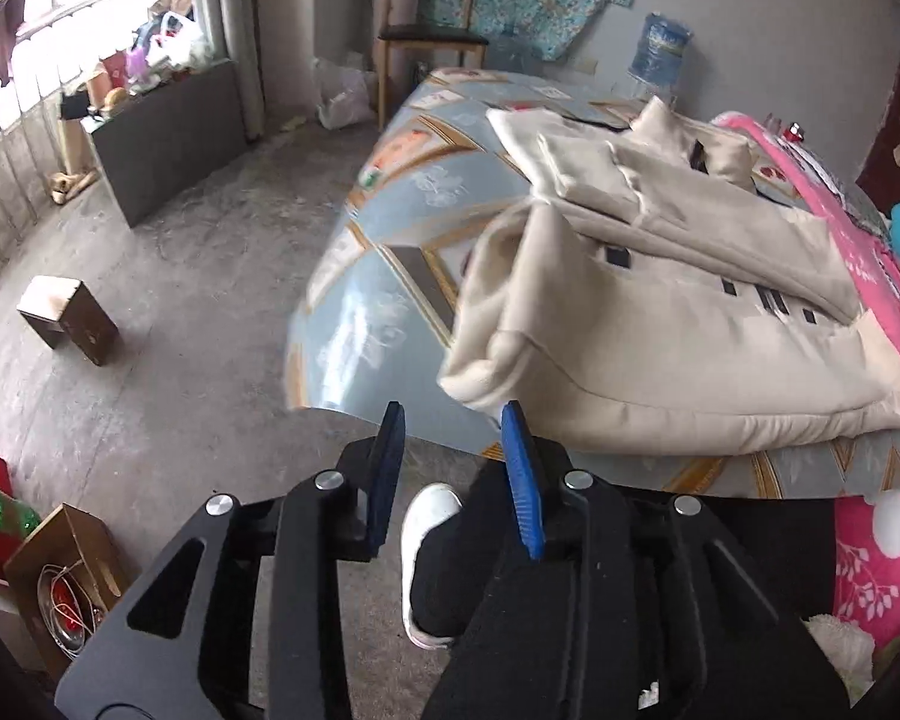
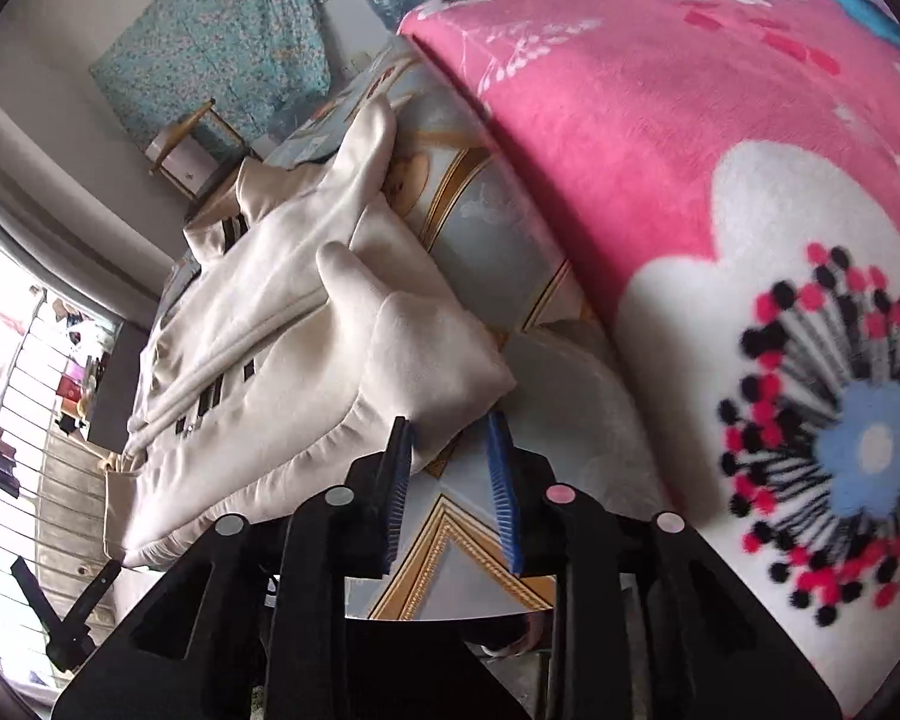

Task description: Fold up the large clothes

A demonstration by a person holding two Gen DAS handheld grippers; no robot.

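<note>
A cream sweatshirt with small black marks on its front lies partly folded on a bed with a light blue patterned sheet. My left gripper is open and empty, just short of the garment's near left corner. In the right wrist view the same sweatshirt lies to the left. My right gripper is open, and its fingertips sit at the garment's near right corner without closing on it.
A pink flowered blanket lies on the bed beside the sweatshirt. A wooden chair and a water jug stand beyond the bed. A small brown box and a carton sit on the concrete floor. My white shoe shows below.
</note>
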